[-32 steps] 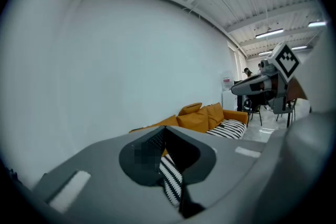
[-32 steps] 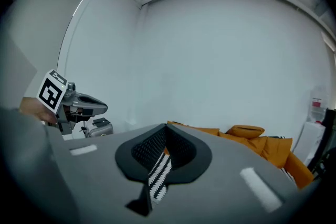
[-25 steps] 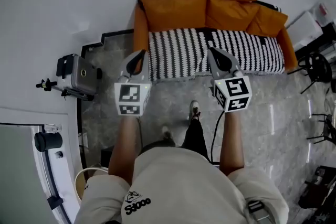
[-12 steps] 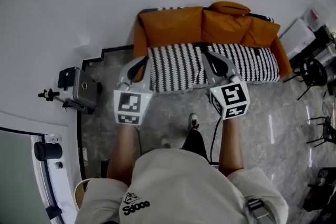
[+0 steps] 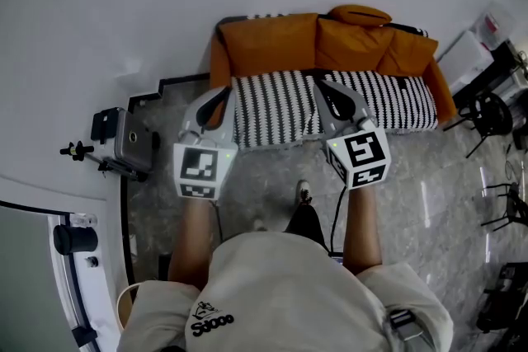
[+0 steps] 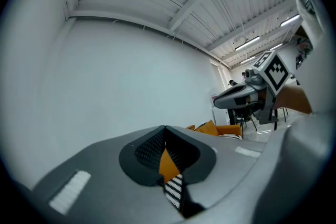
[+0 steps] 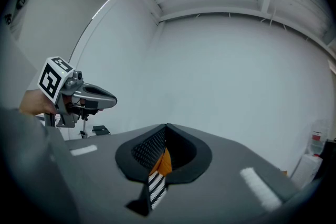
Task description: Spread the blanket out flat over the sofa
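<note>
Both tools are clenched with nothing in them: the left gripper [image 5: 220,93] and the right gripper [image 5: 324,88] each have their jaws pressed together. In the two gripper views only a far-off sliver of orange and stripes shows through the notch behind the tips, so neither is touching cloth.

The black-and-white striped woven blanket [image 5: 272,105] lies on the seat of the orange upholstered sofa [image 5: 272,41]. It reaches from near the sofa's left arm to near its right arm, and its front edge hangs over the seat's front edge towards the grey marbled floor [image 5: 264,169].

The relation that matters is this. The blanket lies ahead of and below both grippers. Its long axis runs left to right along the seat, roughly parallel to the line joining the two grippers. In the head view the left gripper lines up with the blanket's left end, by the sofa's left arm. The right gripper lines up with about the middle of the blanket, so the right end is well apart from either tool.

A darker break shows near the middle of the seat, partly behind the right gripper; whether it is a fold or a gap I cannot tell. My reading is that both hands must go forward and down to reach the front edge, and the right hand has the farther reach to its end
</note>
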A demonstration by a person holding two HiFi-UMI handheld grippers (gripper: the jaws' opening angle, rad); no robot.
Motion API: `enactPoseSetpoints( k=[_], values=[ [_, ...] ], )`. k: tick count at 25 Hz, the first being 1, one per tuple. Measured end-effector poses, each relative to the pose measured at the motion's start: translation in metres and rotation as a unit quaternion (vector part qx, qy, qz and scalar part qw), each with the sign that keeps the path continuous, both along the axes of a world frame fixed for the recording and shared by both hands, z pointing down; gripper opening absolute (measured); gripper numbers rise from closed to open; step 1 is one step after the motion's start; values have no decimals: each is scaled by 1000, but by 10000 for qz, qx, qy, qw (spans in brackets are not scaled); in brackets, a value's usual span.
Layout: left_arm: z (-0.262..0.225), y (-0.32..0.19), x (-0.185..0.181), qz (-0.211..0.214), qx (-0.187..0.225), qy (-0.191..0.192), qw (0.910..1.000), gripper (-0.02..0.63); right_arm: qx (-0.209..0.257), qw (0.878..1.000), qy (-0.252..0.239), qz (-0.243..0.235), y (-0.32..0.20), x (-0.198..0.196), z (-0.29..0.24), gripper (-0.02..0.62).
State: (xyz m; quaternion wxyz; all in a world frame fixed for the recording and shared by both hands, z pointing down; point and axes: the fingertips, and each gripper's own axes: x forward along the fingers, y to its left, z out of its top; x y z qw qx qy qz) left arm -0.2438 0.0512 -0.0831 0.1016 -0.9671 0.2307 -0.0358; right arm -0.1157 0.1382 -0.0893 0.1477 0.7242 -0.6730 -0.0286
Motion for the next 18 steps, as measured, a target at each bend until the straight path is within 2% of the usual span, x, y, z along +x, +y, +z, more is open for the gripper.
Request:
enactPoseSetpoints(
  k=[18],
  values=[
    [15,-5,15,26,-122,-118,9999,11,-95,9998,-160,6,-4,20,17,2]
  ],
)
